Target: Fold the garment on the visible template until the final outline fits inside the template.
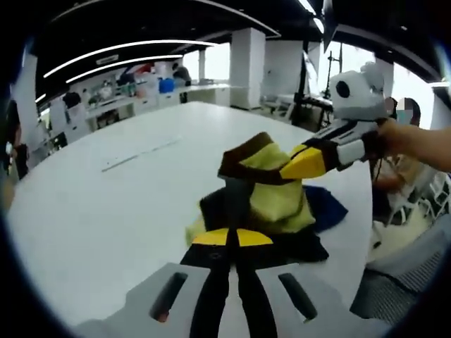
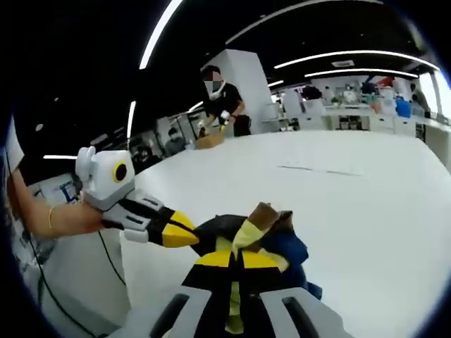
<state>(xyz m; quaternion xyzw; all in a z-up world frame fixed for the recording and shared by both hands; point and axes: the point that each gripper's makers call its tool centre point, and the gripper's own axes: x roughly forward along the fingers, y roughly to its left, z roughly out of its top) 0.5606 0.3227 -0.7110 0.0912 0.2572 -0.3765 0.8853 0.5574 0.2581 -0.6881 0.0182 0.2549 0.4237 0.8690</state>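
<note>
A bunched garment (image 1: 276, 198) of yellow-green, brown, black and blue cloth is lifted partly off the white table (image 1: 99, 211). My left gripper (image 1: 232, 238) is shut on its dark near edge. The right gripper (image 1: 304, 163) comes in from the right, shut on the yellow and brown upper fold. In the right gripper view my right gripper (image 2: 236, 259) pinches a yellow strip of the garment (image 2: 287, 248), and the left gripper (image 2: 180, 231) holds the black edge from the left. A faint thin line (image 1: 141, 154) marks the table farther off.
The table's edge (image 1: 356, 232) runs close on the right, with a grey chair (image 1: 402, 282) beyond it. A person stands at the table's far side (image 2: 225, 98). Shelves with goods (image 1: 120, 95) line the back wall.
</note>
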